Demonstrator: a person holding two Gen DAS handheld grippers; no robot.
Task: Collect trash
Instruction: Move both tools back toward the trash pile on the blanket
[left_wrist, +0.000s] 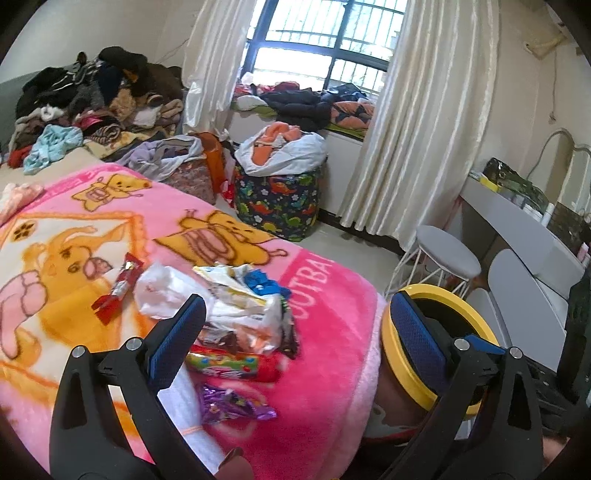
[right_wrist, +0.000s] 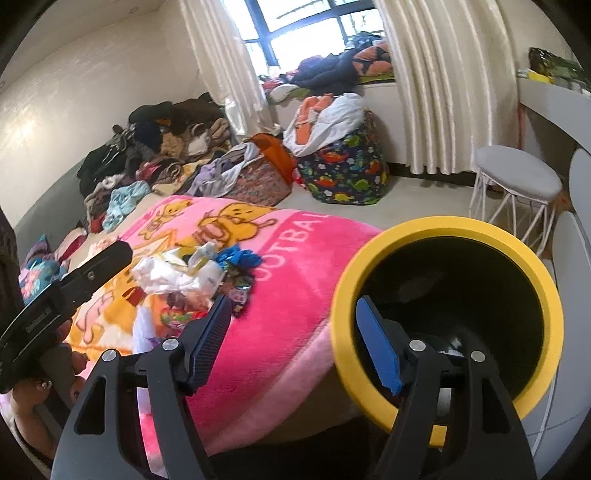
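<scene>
A pile of wrappers (left_wrist: 240, 317) lies on the pink blanket (left_wrist: 325, 369), with a red wrapper (left_wrist: 118, 291) to its left and a purple one (left_wrist: 232, 404) nearer me. My left gripper (left_wrist: 299, 332) is open, empty and above the pile. A yellow-rimmed black bin (right_wrist: 454, 314) stands at the bed's edge; it also shows in the left wrist view (left_wrist: 439, 347). My right gripper (right_wrist: 295, 343) is open, its right finger inside the bin's mouth and its left finger outside the rim. The pile shows in the right wrist view (right_wrist: 195, 280).
Clothes (left_wrist: 92, 99) are heaped at the bed's far end. A dinosaur-print basket (left_wrist: 277, 199) stands on the floor by the window. A grey stool (left_wrist: 443, 254) and a white desk (left_wrist: 524, 229) stand right of the bin.
</scene>
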